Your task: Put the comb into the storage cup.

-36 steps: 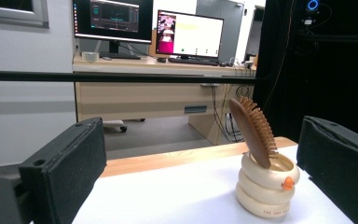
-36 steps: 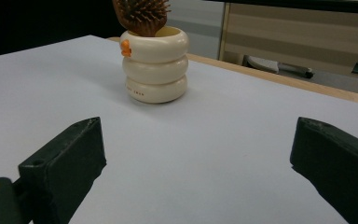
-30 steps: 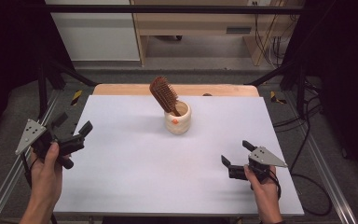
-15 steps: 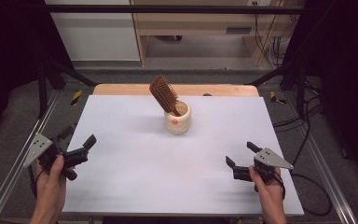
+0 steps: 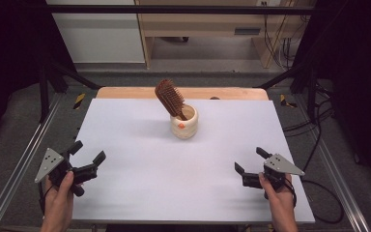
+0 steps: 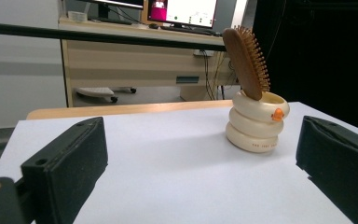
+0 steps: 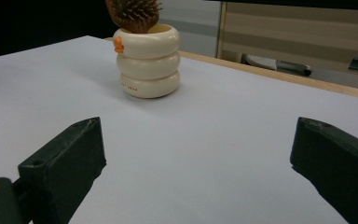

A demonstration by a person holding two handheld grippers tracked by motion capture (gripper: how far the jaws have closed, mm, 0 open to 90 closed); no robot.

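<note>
A cream ringed cup (image 5: pixel 184 122) stands just above the centre of the high view on a white table (image 5: pixel 140 145), a brown hairbrush (image 5: pixel 170 98) leaning out of it toward the upper left. At lower left of that view the left gripper (image 5: pixel 87 159) is held in a hand (image 5: pixel 58 203) over the table's edge, jaws spread wide and holding nothing. At lower right the right gripper (image 5: pixel 249 161) is likewise wide apart and empty, in the other hand (image 5: pixel 280 205).

The left gripper view brings out what the high view cannot: the cup's three stacked rings, small lettering on the lowest, an orange knob (image 6: pixel 277 115) on the top one, and monitors (image 6: pixel 182 10) on a desk in the upper frame. The right gripper view sets the cup in its upper left with the knob facing left and only the bristle head of the brush visible.
</note>
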